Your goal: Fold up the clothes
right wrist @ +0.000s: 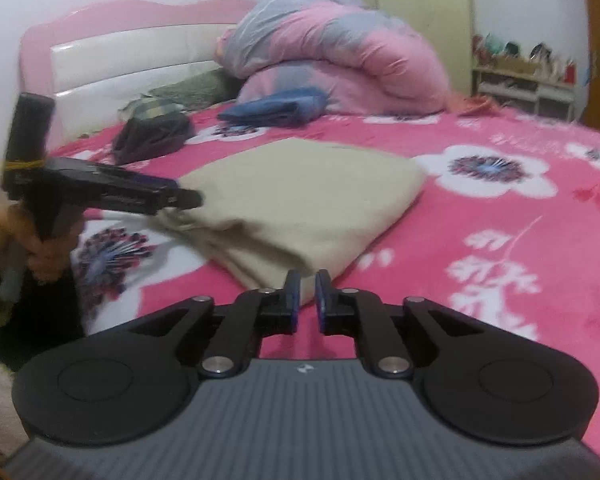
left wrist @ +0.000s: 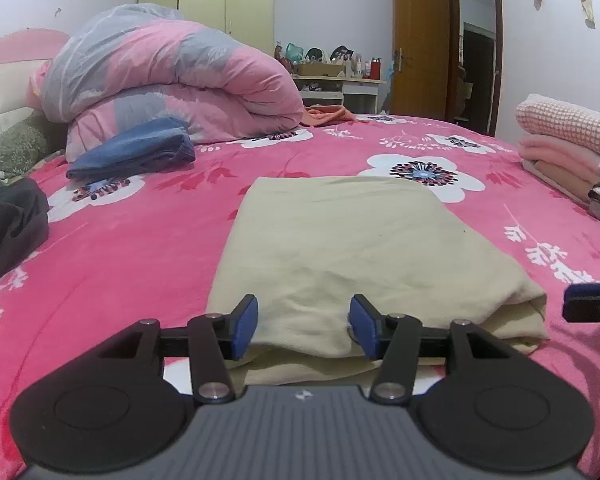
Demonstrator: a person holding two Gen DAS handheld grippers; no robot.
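Note:
A beige garment (left wrist: 360,256), folded into a thick rectangle, lies flat on the pink floral bedspread (left wrist: 120,248). My left gripper (left wrist: 304,326) stands open at its near edge, and the cloth lies between the blue pads (left wrist: 246,322) without being pinched. In the right wrist view the same beige garment (right wrist: 300,196) lies ahead, with the left gripper (right wrist: 188,200) at its left edge and a person's hand (right wrist: 20,232) on its handle. My right gripper (right wrist: 307,300) hovers just short of the garment's near corner, its jaws a narrow slit apart with nothing between them. Its tip (left wrist: 592,304) shows at the right edge of the left wrist view.
A rolled pink and grey duvet (left wrist: 160,80) fills the back left, with a folded blue garment (left wrist: 132,156) before it. A dark garment (left wrist: 8,224) lies at the left edge. Several folded clothes are stacked (left wrist: 568,148) at the right. A pink and white headboard (right wrist: 120,52) borders the bed.

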